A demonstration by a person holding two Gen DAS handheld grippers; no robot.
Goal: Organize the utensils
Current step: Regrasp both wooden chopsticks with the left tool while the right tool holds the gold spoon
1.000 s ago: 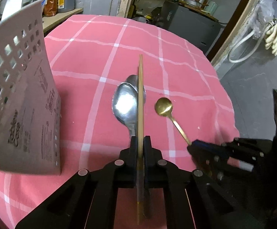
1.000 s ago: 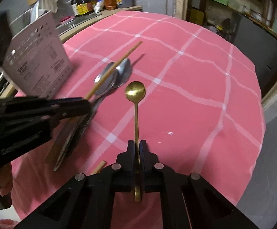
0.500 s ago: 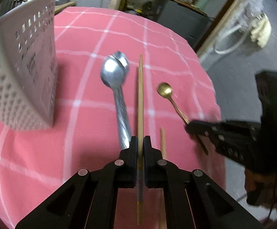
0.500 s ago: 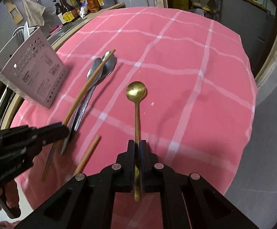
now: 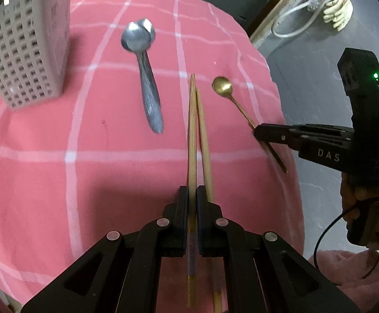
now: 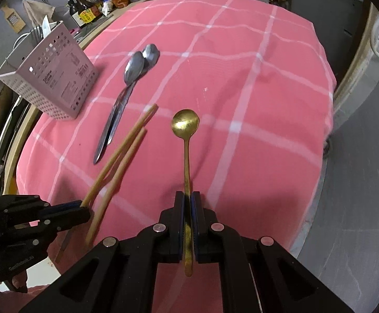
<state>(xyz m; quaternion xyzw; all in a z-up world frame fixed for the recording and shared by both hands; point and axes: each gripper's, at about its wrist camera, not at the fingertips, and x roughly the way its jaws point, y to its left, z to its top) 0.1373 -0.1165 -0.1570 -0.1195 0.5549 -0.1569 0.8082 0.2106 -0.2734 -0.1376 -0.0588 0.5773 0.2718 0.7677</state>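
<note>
Plainly, each hand has taken one kind of utensil so the sorts stay apart. The left gripper [image 5: 192,195] has its jaws clenched on a wooden chopstick [image 5: 192,130], gripped near the decorated butt so the long tip sticks out ahead toward twelve o'clock. A second chopstick [image 5: 203,140] lies on the pink checked cloth of the bench [image 5: 46,182] just beside and under it, crossing near the tips; the held one seems lined up with it, probably to make a pair.

The right gripper [image 6: 188,203] has its jaws clamped on the handle of a small gold spoon [image 6: 185,125], bowl forward at twelve o'clock and, judging by its shadow, off the cloth. It comes in at three o'clock in the left view.

Two steel spoons [image 6: 137,65] lie nested at about eleven o'clock, untouched. The perforated caddy [image 6: 51,78], at ten o'clock near the bench edge, looks like the destination, its open top free for dropping things in handle-first.
</note>
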